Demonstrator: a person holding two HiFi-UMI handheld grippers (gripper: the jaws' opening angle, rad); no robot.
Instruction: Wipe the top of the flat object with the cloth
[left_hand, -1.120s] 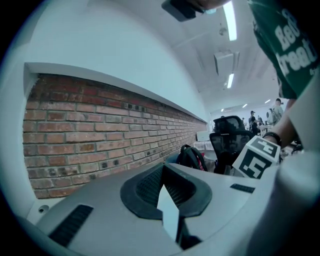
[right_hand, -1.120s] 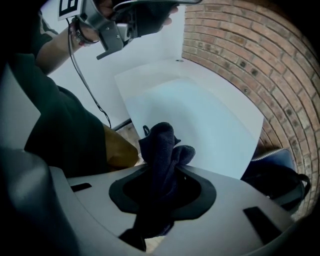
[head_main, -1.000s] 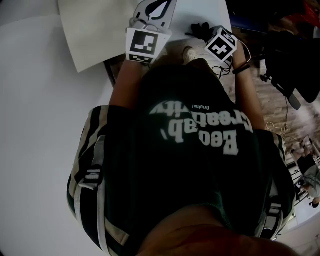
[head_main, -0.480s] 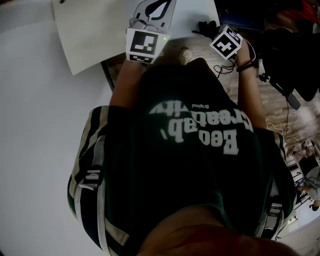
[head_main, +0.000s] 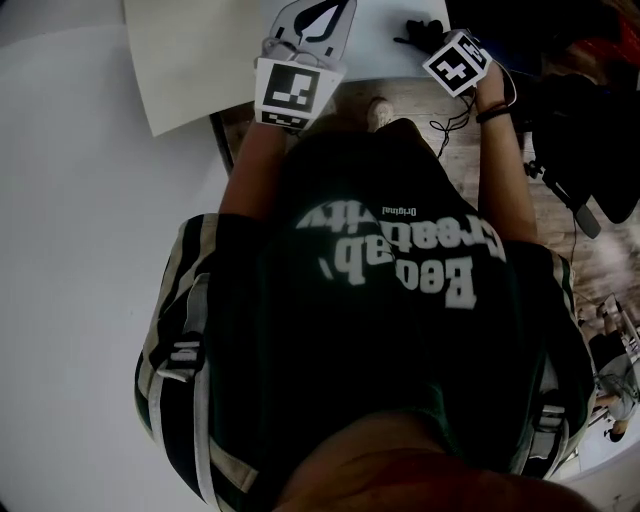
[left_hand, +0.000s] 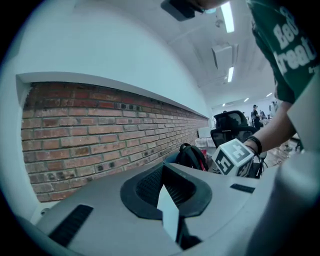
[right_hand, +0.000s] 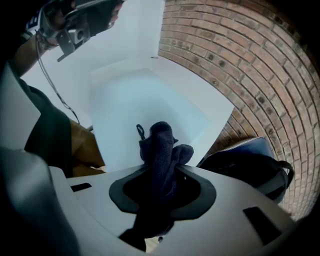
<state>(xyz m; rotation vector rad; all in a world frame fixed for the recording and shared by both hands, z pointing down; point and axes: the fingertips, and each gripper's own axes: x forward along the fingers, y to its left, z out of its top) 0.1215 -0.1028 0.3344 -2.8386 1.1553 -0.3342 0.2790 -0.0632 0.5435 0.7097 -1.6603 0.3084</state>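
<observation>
A flat white sheet (head_main: 190, 60) lies at the top of the head view, and it shows again as a pale slab (right_hand: 145, 100) in the right gripper view. My left gripper (head_main: 312, 15) is at the sheet's near edge. Its jaws are shut on a thin white edge (left_hand: 169, 215) that shows between them. My right gripper (head_main: 430, 40) is farther right, over the sheet's right end. It is shut on a dark blue cloth (right_hand: 162, 150), which bunches up out of the jaws. The same cloth (head_main: 420, 30) pokes out in the head view.
A brick wall (left_hand: 100, 130) runs behind the sheet. A dark backpack (right_hand: 250, 170) rests on the wooden floor to the right of the sheet. An office chair (left_hand: 232, 125) stands further off. My own dark green shirt (head_main: 390, 300) fills most of the head view.
My right gripper has moved up and to the right with the cloth, farther over the sheet's right end. The left gripper has stayed at the sheet's near edge.
</observation>
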